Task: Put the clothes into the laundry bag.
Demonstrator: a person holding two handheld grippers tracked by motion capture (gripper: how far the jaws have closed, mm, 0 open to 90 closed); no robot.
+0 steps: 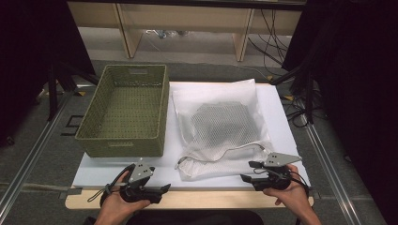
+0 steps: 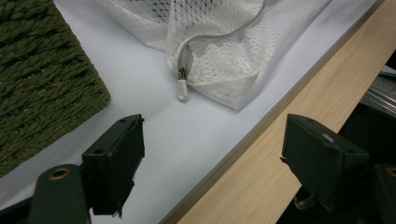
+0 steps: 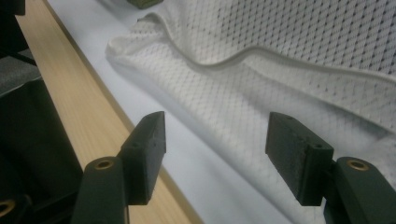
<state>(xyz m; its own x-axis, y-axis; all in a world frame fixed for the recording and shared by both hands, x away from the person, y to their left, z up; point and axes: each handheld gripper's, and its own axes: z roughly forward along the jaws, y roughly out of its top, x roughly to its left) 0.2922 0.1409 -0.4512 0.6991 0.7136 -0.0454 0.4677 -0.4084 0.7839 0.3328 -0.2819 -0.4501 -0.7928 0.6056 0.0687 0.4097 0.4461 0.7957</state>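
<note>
The white mesh laundry bag [image 1: 220, 129] lies flat on the white board in the middle of the desk [image 1: 197, 199], just right of the green woven basket [image 1: 124, 110], with something dark and grey showing through its netting. The right gripper [image 1: 253, 171] sits at the bag's near right corner with its fingers [image 3: 147, 149] spread wide and empty, mesh lying just beyond them. The left gripper [image 1: 162, 190] rests at the near left edge, fingers [image 2: 116, 163] well apart and also holding nothing, pointing towards the zip pull [image 2: 182, 88].

The likeliest trouble is a pinch that takes only the top layer of this thin, slack netting, so the bag would stretch and sag rather than lift, and the load inside could slide to one end. The small, smooth zip pull could slip from blunt pads. The open weave might also snag on a finger's corner. The basket looks stiff and coarse, with upright walls; dragging limp mesh over its rim could catch it.
</note>
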